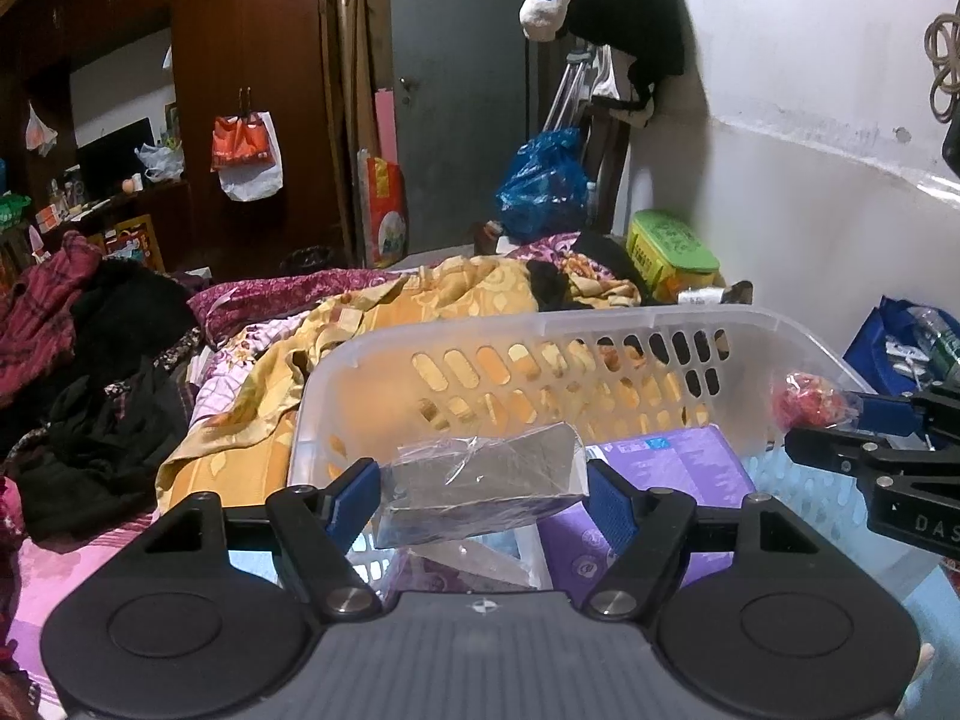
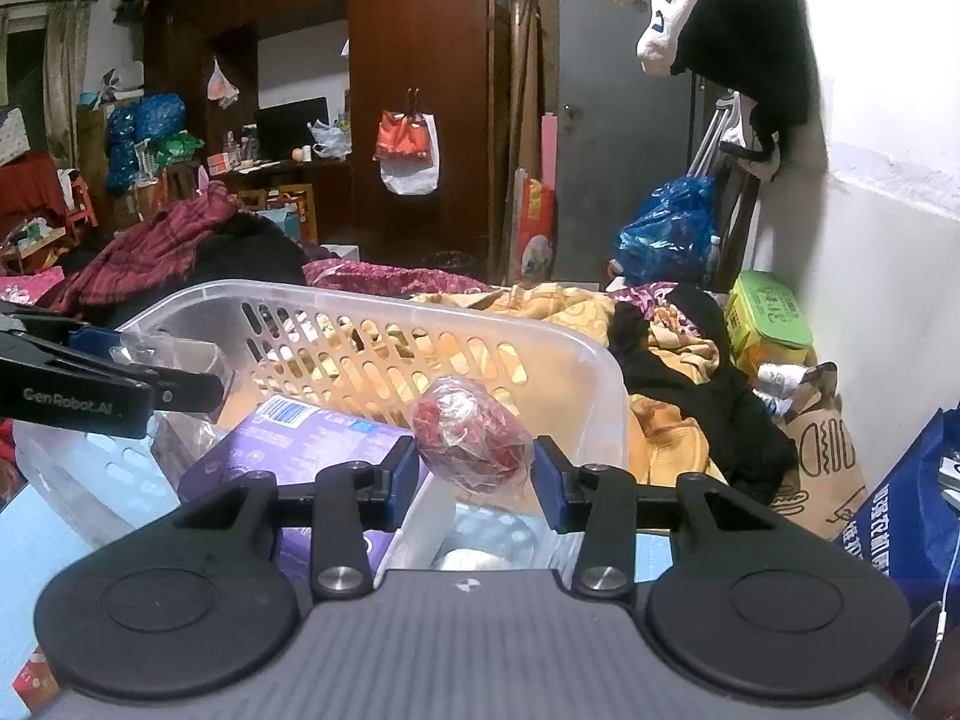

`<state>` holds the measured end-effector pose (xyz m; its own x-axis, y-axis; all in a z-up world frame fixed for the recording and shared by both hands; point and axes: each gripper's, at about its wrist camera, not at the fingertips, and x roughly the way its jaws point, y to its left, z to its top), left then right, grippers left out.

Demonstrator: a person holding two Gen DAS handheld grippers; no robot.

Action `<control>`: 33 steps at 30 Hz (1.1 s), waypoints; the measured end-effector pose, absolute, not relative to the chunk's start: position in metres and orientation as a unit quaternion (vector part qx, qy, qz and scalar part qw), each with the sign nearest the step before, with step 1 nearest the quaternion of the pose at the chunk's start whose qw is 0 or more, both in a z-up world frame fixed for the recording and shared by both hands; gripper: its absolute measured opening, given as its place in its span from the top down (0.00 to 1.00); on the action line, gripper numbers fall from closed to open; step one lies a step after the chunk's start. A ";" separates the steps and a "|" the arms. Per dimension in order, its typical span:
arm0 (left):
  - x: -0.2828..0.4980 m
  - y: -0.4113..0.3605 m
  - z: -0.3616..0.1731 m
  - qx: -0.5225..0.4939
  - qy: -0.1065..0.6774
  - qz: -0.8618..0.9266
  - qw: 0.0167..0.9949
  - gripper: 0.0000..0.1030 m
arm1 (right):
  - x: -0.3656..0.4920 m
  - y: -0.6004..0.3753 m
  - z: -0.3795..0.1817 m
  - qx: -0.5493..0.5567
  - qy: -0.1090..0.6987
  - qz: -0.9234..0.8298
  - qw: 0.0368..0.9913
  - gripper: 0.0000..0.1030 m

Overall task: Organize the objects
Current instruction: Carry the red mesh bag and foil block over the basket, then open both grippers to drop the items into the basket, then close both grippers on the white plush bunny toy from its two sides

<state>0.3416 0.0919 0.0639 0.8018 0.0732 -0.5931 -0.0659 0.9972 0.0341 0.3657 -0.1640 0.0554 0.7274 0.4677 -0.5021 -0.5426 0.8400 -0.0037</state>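
- Left tool (image 1: pixel 485 495) grips clear-wrapped grey box (image 1: pixel 480 489), right tool (image 2: pixel 474 471) grips red plastic-wrapped bundle (image 2: pixel 471 441), both over translucent slotted plastic basket (image 1: pixel 600 324).
- Purple carton (image 2: pixel 300 438) already inside (two drops left, I judge).

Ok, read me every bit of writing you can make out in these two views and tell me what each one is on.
"GenRobot.AI": side of the left gripper.
"DAS", cut off: right gripper.
"LANGROU", cut off: hanging white garment.
Too small or blurred: print on the purple box, green-lidded tin, blue bag.
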 end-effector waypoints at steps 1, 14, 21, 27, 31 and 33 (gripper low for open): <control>0.343 0.089 0.064 0.011 0.315 0.039 0.948 0.25 | 0.366 -0.164 0.055 -0.077 0.251 0.274 0.925 0.56; 0.320 0.088 0.078 0.018 0.272 0.041 0.961 0.10 | 0.360 -0.170 0.061 -0.072 0.236 0.274 0.929 0.34; 0.248 0.084 0.097 0.008 0.198 0.020 0.980 0.06 | 0.318 -0.200 0.073 -0.051 0.160 0.290 0.942 0.02; 0.170 0.071 0.085 0.000 0.167 -0.026 0.986 0.06 | 0.261 -0.239 0.067 -0.049 0.098 0.292 0.950 0.00; 0.137 0.057 0.063 -0.015 0.152 -0.053 0.987 0.06 | 0.230 -0.263 0.051 -0.035 0.073 0.299 0.951 0.00; 0.134 0.044 0.048 -0.027 0.157 -0.072 0.985 0.06 | 0.224 -0.269 0.042 -0.033 0.072 0.304 0.949 0.00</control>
<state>0.1345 0.0441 0.0480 0.9403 -0.1500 -0.3054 0.1328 0.9882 -0.0764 0.2240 -0.2691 0.0416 0.8051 0.5722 -0.1563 -0.5816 0.8133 -0.0182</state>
